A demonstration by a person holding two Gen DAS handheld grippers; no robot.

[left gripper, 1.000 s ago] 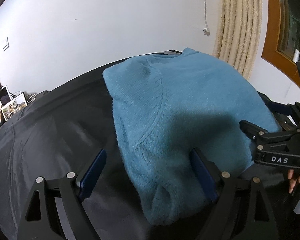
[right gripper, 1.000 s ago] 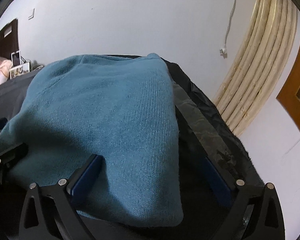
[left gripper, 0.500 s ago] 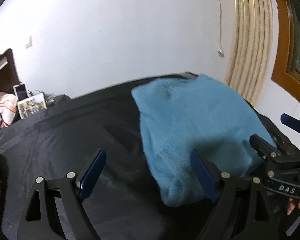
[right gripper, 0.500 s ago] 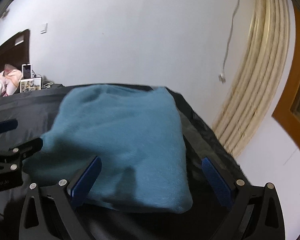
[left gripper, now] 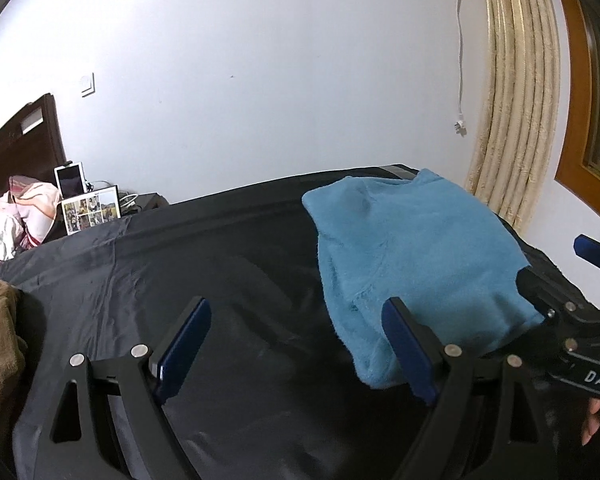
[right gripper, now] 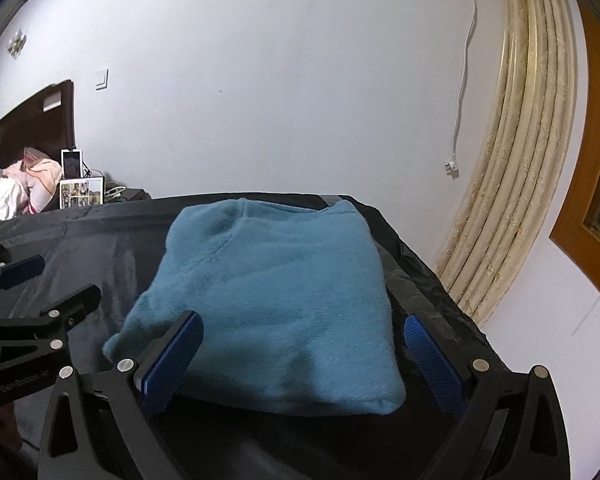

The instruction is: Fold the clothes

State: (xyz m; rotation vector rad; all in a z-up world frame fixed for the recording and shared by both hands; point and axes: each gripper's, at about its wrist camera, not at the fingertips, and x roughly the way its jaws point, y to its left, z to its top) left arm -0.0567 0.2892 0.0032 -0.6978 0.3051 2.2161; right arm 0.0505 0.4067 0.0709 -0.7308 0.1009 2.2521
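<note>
A folded blue fleece garment [right gripper: 276, 304] is seen lying flat on a black sheet [left gripper: 228, 280] that covers the work surface, near the sheet's far right corner and close to its right edge. The left gripper [left gripper: 296, 344] is held above the bare sheet just left of the garment's near end; its blue pads [left gripper: 184, 344] are spread wide and nothing is gripped between them. The right gripper [right gripper: 300, 356] is held over the garment's near edge, its fingers likewise set wide apart with nothing clamped; whether the pads touch the fabric cannot be told. A crumpled brown cloth [left gripper: 0, 336] is seen at the sheet's left edge. A photo frame [left gripper: 91, 209] and a tablet [left gripper: 71, 178] are propped beyond the far left corner, beside a dark headboard [left gripper: 20, 148]. A cream curtain [right gripper: 512, 168] is hung to the right.
</note>
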